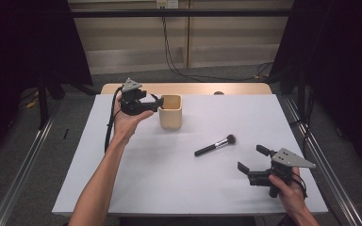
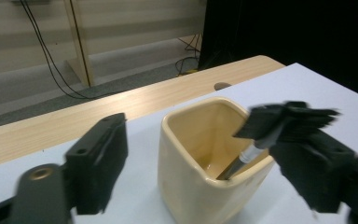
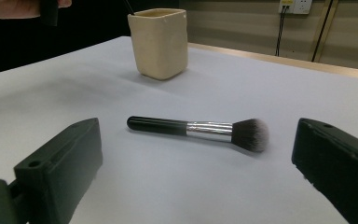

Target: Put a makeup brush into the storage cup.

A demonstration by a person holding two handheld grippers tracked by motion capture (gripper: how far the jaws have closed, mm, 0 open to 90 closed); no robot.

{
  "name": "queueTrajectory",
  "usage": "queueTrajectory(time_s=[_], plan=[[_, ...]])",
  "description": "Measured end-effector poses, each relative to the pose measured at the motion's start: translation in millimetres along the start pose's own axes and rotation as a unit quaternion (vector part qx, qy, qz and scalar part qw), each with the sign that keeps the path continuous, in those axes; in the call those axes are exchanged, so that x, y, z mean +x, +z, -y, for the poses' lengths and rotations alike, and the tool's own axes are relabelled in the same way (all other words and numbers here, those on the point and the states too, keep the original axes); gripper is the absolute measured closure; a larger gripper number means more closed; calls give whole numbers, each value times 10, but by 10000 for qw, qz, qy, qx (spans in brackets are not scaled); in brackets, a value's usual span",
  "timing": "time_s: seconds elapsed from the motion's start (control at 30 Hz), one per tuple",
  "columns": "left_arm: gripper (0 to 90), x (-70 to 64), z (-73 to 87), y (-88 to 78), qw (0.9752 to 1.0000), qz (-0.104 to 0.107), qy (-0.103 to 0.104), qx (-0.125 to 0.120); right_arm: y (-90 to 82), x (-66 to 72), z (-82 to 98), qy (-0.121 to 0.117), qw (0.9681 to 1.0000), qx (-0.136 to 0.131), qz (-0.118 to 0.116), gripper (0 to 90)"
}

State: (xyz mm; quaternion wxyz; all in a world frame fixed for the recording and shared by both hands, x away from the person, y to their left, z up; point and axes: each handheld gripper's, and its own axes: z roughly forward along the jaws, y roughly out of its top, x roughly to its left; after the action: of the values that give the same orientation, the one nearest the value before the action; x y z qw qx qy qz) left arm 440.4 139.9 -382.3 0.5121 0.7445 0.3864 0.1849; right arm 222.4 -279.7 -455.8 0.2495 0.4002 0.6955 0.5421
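Note:
A cream square cup [image 1: 170, 112] stands on the white table's far left part. My left gripper [image 1: 156, 103] hovers at the cup's left rim, open. In the left gripper view its jaws [image 2: 209, 140] stand wide apart on either side of the cup [image 2: 186, 182], and a small black-bristled brush [image 2: 251, 150] leans inside it, head up beside the right jaw. A second makeup brush [image 1: 215, 145] with a black handle and silver ferrule lies flat mid-table. My right gripper [image 1: 252, 158] sits low at the front right, open. Its own view frames that brush [image 3: 200, 129] between the jaws [image 3: 200, 154], with the cup [image 3: 159, 44] beyond.
The white table top [image 1: 169, 183] has a wooden strip [image 1: 188, 88] along its far edge. Metal rails run along the floor on both sides, black curtains hang left and right, and cables [image 1: 179, 66] trail over the floor behind.

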Motion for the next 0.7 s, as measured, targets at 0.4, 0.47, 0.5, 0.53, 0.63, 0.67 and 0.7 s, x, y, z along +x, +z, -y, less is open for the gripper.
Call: queueTrajectory(time_s=[0.4, 0.47, 0.5, 0.53, 0.63, 0.67, 0.7], plan=[[31, 79, 92, -135, 9999, -34, -106, -130, 2, -2, 1, -3, 10000, -4, 3, 17], [29, 95, 109, -159, 9998, -3, -154, -161, -2, -3, -2, -5, 10000, -4, 15, 17], [29, 95, 116, -172, 9998, -38, -152, -148, -2, -3, -2, -7, 10000, -5, 15, 17], [29, 100, 123, -192, 9998, -35, -111, -172, -2, -3, -2, -13, 10000, -5, 12, 17], [24, 96, 135, -250, 9996, 21, -88, -253, -1, -2, -2, -11, 10000, -4, 7, 17], [23, 94, 139, -259, 9996, -13, -80, -256, 0, -2, -1, -14, 10000, -5, 7, 17], [23, 87, 149, -275, 9996, -55, -51, -269, 0, -2, -2, -8, 10000, -6, 8, 17]])
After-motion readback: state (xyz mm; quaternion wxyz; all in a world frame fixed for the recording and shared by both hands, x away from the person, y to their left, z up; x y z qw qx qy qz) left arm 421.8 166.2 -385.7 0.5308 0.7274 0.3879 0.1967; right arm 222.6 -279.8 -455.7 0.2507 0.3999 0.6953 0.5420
